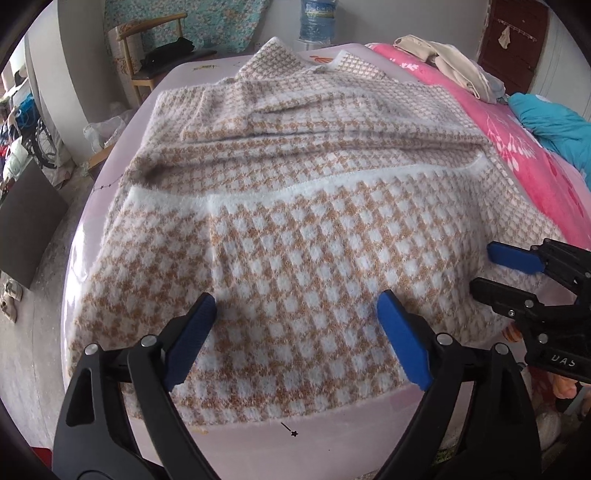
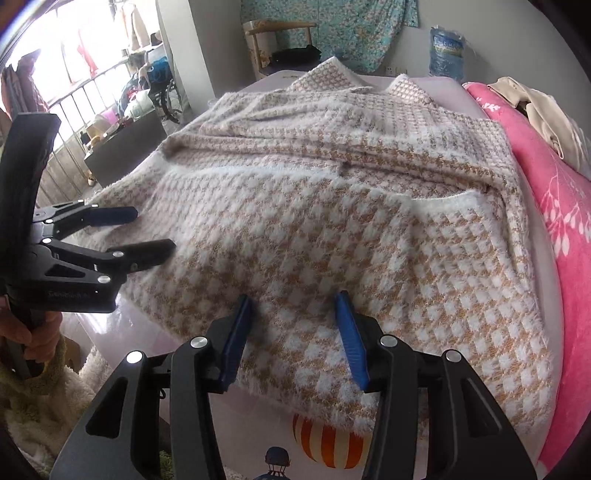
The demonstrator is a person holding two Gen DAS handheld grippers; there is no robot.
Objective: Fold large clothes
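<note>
Black left gripper [image 1: 297, 341], right gripper [image 2: 295, 341], blue-padded jaws (silver rivets), fluffy cream sleeve [image 2: 40, 413]

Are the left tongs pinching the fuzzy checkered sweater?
Apart. The left wrist view shows the left tongs spread wide above the sweater, gripping nothing.

A pale wall [image 2: 517, 44] with a floral hanging [image 2: 332, 33] stands straight ahead, fronted by a wooden chair [image 2: 280, 44] and a water bottle [image 2: 446, 51]. Daylight floods a railed window [image 2: 74, 81] far left; a pink blanket [image 2: 554, 206] lies right.
</note>
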